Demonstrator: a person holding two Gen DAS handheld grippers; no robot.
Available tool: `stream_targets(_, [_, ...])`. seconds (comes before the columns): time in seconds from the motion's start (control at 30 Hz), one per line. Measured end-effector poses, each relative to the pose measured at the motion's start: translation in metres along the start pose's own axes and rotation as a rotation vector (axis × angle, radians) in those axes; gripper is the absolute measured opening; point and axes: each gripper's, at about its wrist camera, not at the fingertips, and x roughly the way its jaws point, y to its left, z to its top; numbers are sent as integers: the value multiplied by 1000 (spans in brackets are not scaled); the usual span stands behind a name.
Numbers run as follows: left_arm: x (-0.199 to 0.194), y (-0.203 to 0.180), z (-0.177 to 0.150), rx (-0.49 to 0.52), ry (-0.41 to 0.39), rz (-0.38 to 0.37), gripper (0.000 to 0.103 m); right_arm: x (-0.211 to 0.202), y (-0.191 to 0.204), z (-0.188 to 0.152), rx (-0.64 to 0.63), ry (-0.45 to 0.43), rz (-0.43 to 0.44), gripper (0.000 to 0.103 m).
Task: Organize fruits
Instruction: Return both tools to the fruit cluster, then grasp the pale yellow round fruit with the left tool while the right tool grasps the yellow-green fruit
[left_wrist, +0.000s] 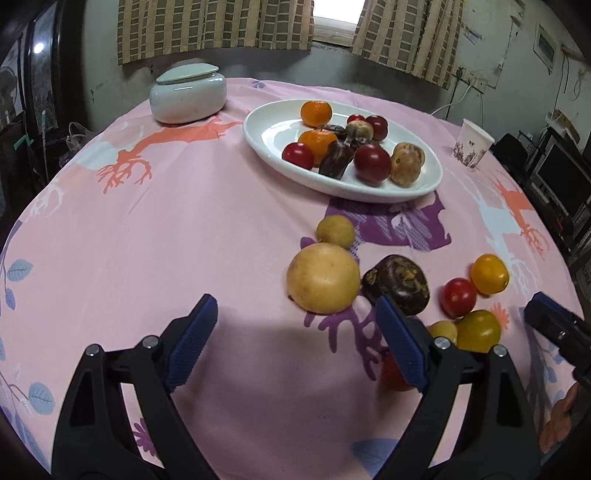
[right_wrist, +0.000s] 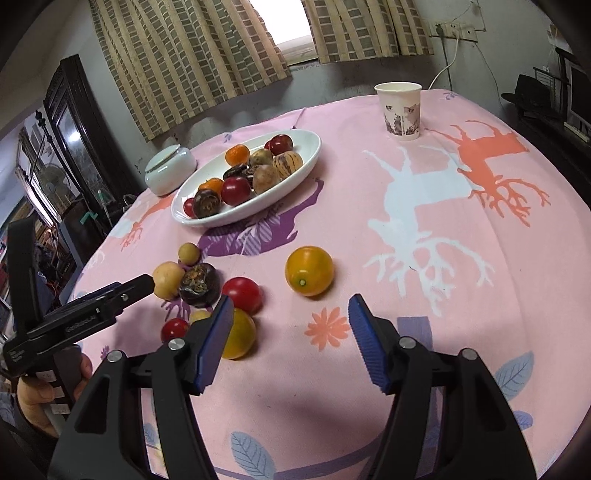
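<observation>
From the left wrist, the left gripper (left_wrist: 295, 332) gapes wide and empty above the cloth (left_wrist: 147, 240), a pale round fruit (left_wrist: 323, 277) and a dark fruit (left_wrist: 397, 283) just beyond its tips; the plate (left_wrist: 273, 136) of fruit lies farther back. From the right wrist, the right gripper (right_wrist: 291, 332) stands part-open, holding nothing, an orange fruit (right_wrist: 309, 270) lying ahead.

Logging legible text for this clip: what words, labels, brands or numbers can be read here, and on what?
No text can be read with confidence.
Left gripper body: pale lettering, too small and blurred to read.
Paper cup: a dark printed picture, no legible words.
Tablecloth: deer, leaf and flower prints only, no text.
Plate and lidded jar: plain, unmarked.
</observation>
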Motion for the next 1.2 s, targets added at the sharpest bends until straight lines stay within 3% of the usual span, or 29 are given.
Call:
stream_targets(0.2, [12, -4, -5, 47, 27, 25, 88, 1, 2, -2, 2, 12, 8, 65])
stream_targets(0.5, [20, 2, 1, -50, 23, 23, 83, 4, 6, -5, -4, 26, 9, 65])
stream_targets(0.57, [19, 0, 1, -47, 12, -6, 72, 5, 7, -5, -4, 26, 8, 65])
stream_targets(0.6, [18, -3, 1, -36, 8, -33, 51, 5, 7, -5, -5, 27, 8, 65])
stream_targets(0.63, [17, -7, 1, -10, 8, -42, 44, 5, 7, -5, -5, 27, 9, 65])
stream_targets(0.83, [9, -14, -2, 37, 19, -20, 43, 5, 10, -7, -24, 23, -6, 65])
stream_targets(1.07, [-22, -12, 2, 46, -46, -80, 42, 15, 31, -15, -136, 74, -30, 65])
stream_targets(1.13, [-24, -10, 3, 45, -44, -97, 21, 18, 41, -18, -190, 95, -41, 65])
stream_targets(1.2, [-24, -7, 4, 40, -36, -113, 21, 23, 49, -21, -237, 108, -70, 65])
